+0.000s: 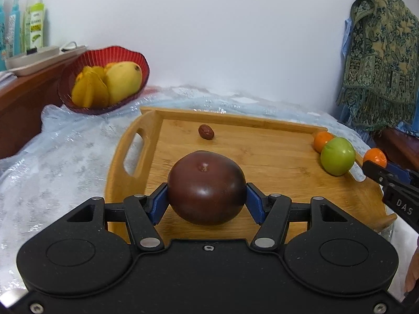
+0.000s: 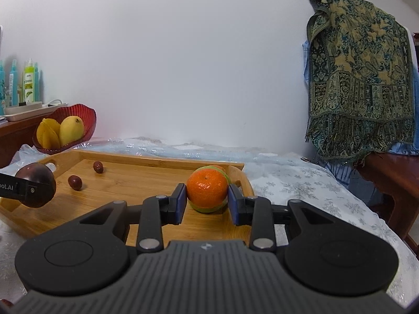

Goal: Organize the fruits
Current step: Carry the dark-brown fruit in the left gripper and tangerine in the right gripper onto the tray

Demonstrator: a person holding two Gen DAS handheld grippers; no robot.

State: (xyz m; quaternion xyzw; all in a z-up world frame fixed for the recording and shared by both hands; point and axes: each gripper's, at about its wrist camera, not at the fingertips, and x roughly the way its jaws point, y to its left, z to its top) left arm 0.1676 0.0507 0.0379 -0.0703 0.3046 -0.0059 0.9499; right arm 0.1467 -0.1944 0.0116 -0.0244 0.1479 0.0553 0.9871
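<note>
My left gripper [image 1: 207, 196] is shut on a large dark purple fruit [image 1: 207, 187], held just above the wooden tray [image 1: 262, 123]; it also shows in the right wrist view [image 2: 36, 183]. My right gripper [image 2: 207, 196] is shut on an orange mandarin [image 2: 207, 189] at the tray's right end, in front of a green fruit [image 2: 209, 208]. In the left wrist view the green fruit [image 1: 337, 155] sits beside a second mandarin [image 1: 322, 140], and the held mandarin [image 1: 375, 157] shows at the right gripper's tip. Two small brown dates [image 2: 75, 182] [image 2: 98, 167] lie on the tray.
A red bowl [image 1: 117, 55] with a mango [image 1: 124, 81] and yellow starfruit [image 1: 90, 89] stands at the back left on the plastic-covered table [image 1: 65, 157]. Bottles [image 1: 36, 23] stand on a wooden shelf at left. A patterned shawl [image 2: 361, 78] hangs over furniture at right.
</note>
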